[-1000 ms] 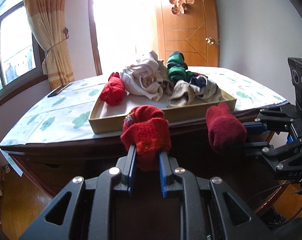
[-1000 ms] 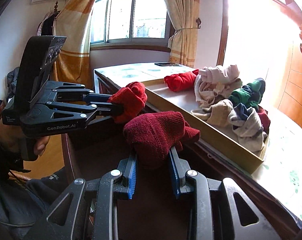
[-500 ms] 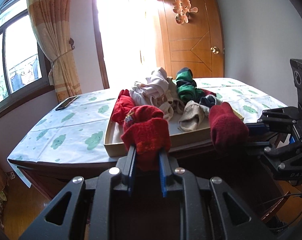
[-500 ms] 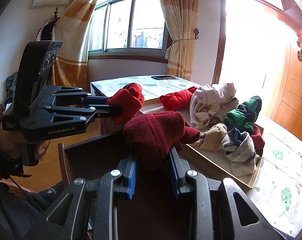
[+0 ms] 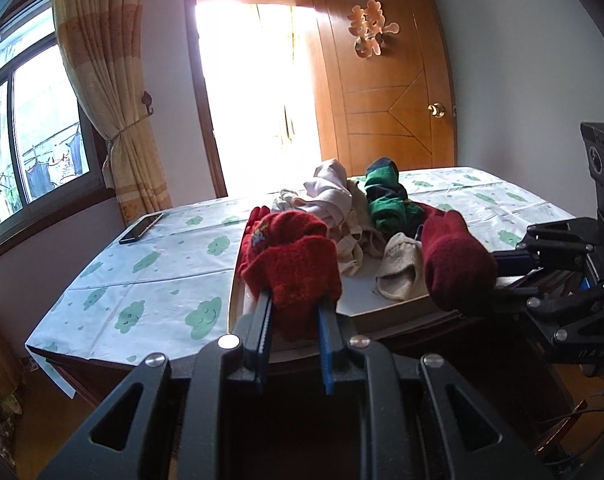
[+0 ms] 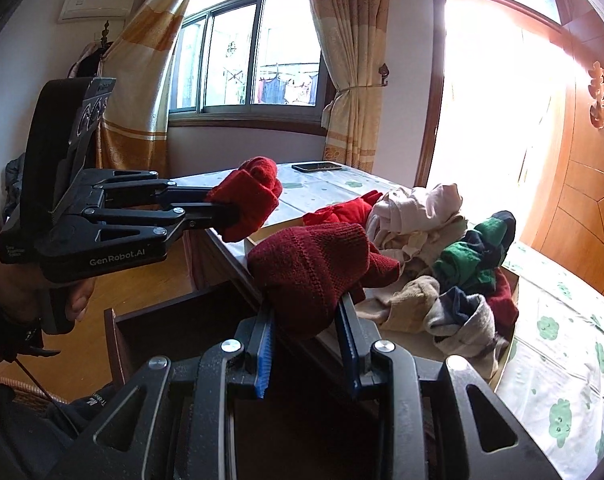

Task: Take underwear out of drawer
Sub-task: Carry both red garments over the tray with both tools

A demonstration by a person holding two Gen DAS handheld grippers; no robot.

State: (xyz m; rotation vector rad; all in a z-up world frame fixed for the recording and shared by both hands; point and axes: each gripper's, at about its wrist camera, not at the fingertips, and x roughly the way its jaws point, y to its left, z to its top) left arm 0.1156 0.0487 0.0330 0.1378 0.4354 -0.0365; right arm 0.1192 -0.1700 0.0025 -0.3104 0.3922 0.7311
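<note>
My left gripper (image 5: pixel 294 304) is shut on a bright red knitted bundle (image 5: pixel 290 256), held up in front of the table edge. To its right, my right gripper (image 5: pixel 489 270) is shut on a dark red knitted bundle (image 5: pixel 453 260). In the right wrist view the dark red bundle (image 6: pixel 313 268) fills the right gripper (image 6: pixel 307 312), and the left gripper (image 6: pixel 222 208) carries the bright red bundle (image 6: pixel 250 196) at the left. Both hang above the open dark wooden drawer (image 6: pixel 174 320). The fingertips are buried in the fabric.
A shallow cardboard tray (image 5: pixel 381 312) on the table holds a pile of clothes (image 5: pixel 341 200) in cream, green, red and grey. A phone (image 5: pixel 140 228) lies at the far left of the cloud-patterned tablecloth (image 5: pixel 162 272). A hand (image 6: pixel 74 300) grips the left gripper's handle.
Both grippers have risen with their bundles still clamped. The tabletop and tray now sit lower in both views, and more of the tablecloth shows.
</note>
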